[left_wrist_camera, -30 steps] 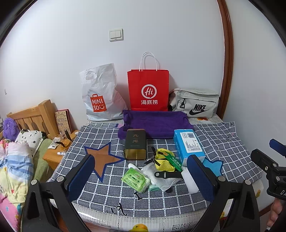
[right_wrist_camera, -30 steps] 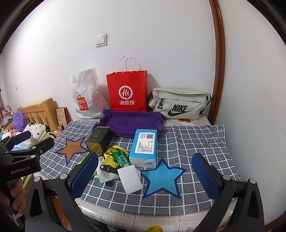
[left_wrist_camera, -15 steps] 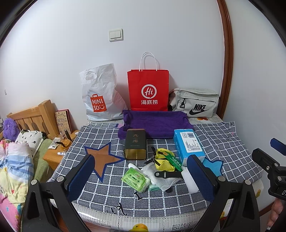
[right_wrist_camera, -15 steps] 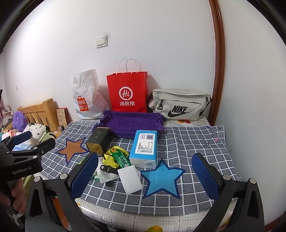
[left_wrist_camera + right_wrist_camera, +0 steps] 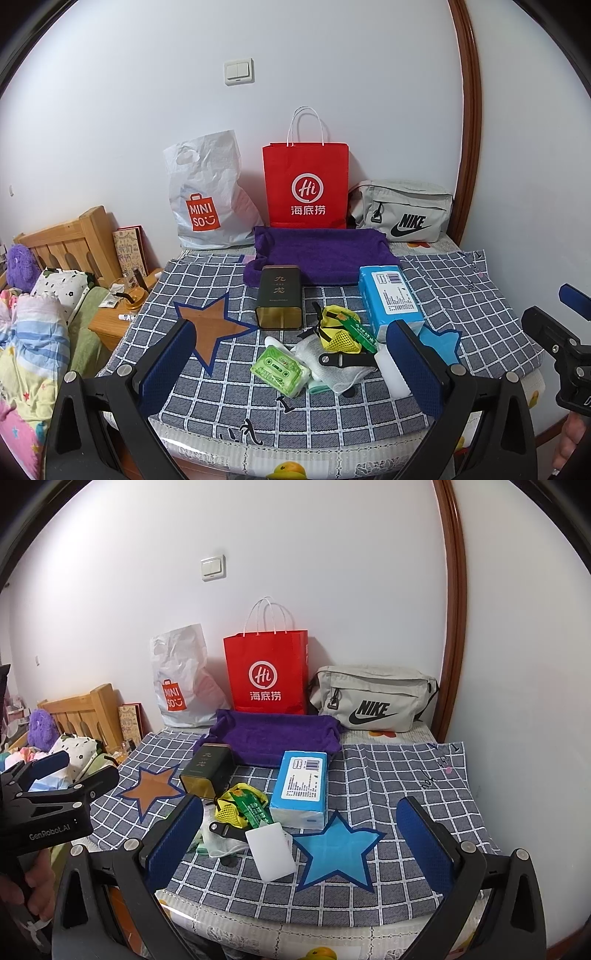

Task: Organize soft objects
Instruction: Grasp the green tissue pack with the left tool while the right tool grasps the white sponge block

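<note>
A pile of small things lies on the checked cloth [image 5: 461,291]: a purple towel [image 5: 325,254] at the back, a blue tissue pack [image 5: 389,299], a dark tea tin [image 5: 279,295], a yellow mesh pouch [image 5: 338,328], a white gauze cloth [image 5: 332,365], a green cassette-print pack [image 5: 279,369] and a white block [image 5: 271,849]. My left gripper [image 5: 291,365] is open and empty, held in front of the pile. My right gripper [image 5: 301,843] is open and empty, held in front of the blue star [image 5: 336,849].
A Miniso plastic bag [image 5: 207,195], a red paper bag [image 5: 306,184] and a grey Nike bag [image 5: 402,210] stand against the wall. A wooden headboard [image 5: 66,243], a bedside stand [image 5: 118,317] and bedding [image 5: 33,332] are at the left. A wooden door frame [image 5: 469,122] is at the right.
The right gripper has dropped slightly. The left gripper and the objects have not visibly moved.
</note>
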The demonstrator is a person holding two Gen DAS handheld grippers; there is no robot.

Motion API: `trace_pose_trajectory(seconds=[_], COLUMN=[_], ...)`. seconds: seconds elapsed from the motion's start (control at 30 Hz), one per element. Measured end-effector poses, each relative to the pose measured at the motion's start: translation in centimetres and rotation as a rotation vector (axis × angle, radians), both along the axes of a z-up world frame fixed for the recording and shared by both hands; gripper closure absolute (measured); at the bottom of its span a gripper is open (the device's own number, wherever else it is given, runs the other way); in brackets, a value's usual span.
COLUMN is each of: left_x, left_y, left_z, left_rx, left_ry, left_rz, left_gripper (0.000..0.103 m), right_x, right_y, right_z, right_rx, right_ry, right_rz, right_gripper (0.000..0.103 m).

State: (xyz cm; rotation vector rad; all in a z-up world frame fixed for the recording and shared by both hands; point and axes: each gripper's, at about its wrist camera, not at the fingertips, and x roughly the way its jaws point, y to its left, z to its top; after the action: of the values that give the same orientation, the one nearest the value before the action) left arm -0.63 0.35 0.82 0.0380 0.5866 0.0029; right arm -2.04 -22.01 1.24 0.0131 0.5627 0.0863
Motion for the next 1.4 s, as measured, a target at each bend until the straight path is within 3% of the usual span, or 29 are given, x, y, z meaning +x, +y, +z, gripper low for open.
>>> trace_pose_trajectory(seconds=[0.37, 0.83, 1.2, 1.4], left_x=[2.6, 7.1, 9.6, 10.9], left_y=[1.9, 5.2, 5.3, 4.2], left_z=[-2.6, -9.3, -13.6, -15.6], left_rx=[-0.026, -0.043, -0.096, -0.069], left_ry=[0.076, 0.223, 0.309, 0.363], left_rz=[0.028, 0.100, 0.037, 0.007], left_gripper=[0.000, 0.000, 0.000, 0.000], right_x=[2.1, 7.0, 9.7, 11.1], right_y=[-0.3, 1.2, 2.3, 2.7], right_z=[-2.8, -10.9, -15.6, -17.8], right_rx=[0.007, 0.002, 0.021, 0.031], right_ry=[0.052, 0.224, 0.315, 0.366], right_rz=[0.026, 0.136, 0.215, 0.231], right_gripper=[0.000, 0.001, 0.006, 0.007])
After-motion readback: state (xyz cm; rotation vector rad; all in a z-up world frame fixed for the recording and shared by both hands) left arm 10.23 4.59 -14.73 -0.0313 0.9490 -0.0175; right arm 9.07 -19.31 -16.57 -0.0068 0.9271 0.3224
